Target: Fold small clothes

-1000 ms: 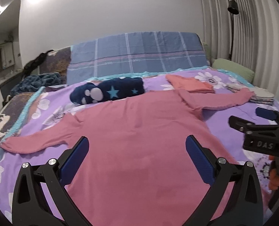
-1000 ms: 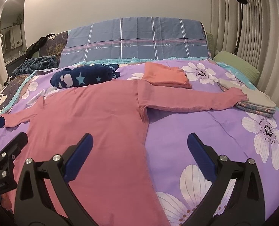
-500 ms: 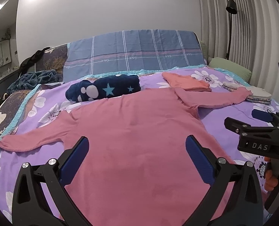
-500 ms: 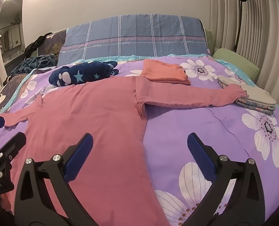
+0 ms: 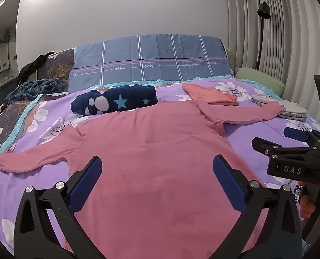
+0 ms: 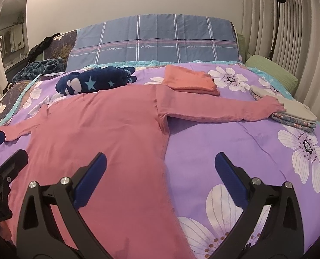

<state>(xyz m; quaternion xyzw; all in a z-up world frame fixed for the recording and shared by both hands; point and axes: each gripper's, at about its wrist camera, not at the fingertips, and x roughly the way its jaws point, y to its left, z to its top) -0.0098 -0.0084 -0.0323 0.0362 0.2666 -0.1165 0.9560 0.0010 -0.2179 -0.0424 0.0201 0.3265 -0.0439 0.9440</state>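
Pink top [image 5: 151, 151] spread flat, sleeve on folded stack [image 6: 293, 112]

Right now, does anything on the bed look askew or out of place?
One thing: the pink long-sleeved top lies spread flat, but its right sleeve cuff rests on the folded stack near the bed's edge instead of the purple floral cover. Nothing looks spilled or damaged.
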